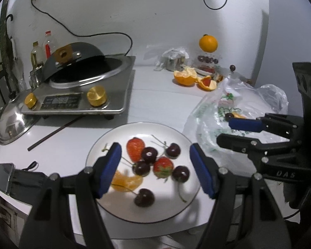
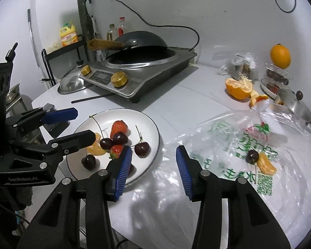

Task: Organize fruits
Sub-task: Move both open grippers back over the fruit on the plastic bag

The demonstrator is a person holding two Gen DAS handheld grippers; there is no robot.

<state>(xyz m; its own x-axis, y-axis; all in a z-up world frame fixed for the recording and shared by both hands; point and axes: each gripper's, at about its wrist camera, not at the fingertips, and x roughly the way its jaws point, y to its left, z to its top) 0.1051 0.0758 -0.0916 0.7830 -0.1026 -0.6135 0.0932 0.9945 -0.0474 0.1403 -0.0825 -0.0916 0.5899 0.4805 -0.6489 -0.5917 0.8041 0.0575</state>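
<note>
Both hand-held grippers sit apart and empty, left hand-held gripper (image 1: 155, 170) over the white plate (image 1: 105, 145) of dark cherries (image 1: 149, 154), strawberries (image 1: 135, 148) and an orange segment (image 1: 126, 183) near the bench's front edge; right hand-held gripper (image 2: 154, 173) by the plastic bag (image 2: 228, 145).

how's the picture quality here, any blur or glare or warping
Left wrist view: fisheye bends the wall, dark corners, the orange slice on the plate is smeared. Right wrist view: same warping, glare on the plastic bag, cherries on it and the plate fairly sharp.

orange segment (image 1: 125, 183) blurred, half behind left fingers (image 1: 112, 166), phone (image 1: 2, 178) cut off
</note>
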